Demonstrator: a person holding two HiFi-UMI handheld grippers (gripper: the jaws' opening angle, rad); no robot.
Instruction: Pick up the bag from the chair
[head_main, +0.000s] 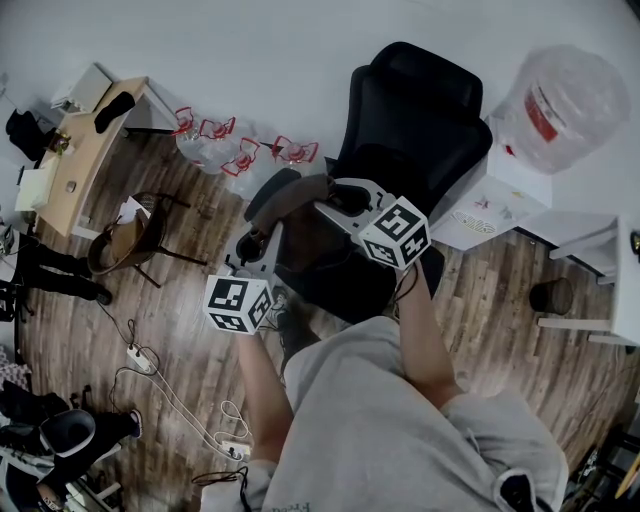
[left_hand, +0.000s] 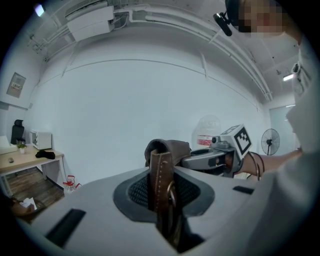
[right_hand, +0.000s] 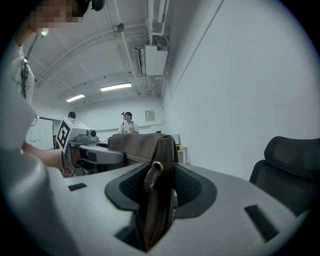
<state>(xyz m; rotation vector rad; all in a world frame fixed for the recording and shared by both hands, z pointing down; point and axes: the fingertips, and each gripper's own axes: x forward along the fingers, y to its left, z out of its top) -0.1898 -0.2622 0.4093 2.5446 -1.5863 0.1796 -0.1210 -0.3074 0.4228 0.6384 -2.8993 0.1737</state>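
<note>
1 brown bag (head_main: 300, 205) is the whole matter. We see it hanging over the front edge of the black chair (head_main: 420, 110), in front of the backrest. We judge it already lifted off the seat, though the head view does not show a gap beneath it.

Its long axis runs across the front of the chair, from one gripper to the other, so neither hand is nearer: each has 1 end. The left gripper (left_hand: 162, 197) is clamped on a stitched leather tab (left_hand: 159, 172) with a metal ring beside it. The rest of the bag lies straight ahead of those jaws. The right gripper (right_hand: 157, 200) is clamped on the opposite ringed end (right_hand: 161, 165), and the bag's top edge stretches away from it toward the other tool. Both pairs of jaws stand narrowly apart, only as far as the leather between them allows, and they face each other across the bag on the side of the chair away from the backrest.

We judge that the next move depends on both ends rising together, away from the chair. If 1 end leads, the axis tilts and the weight pulls on a single tab.
</note>
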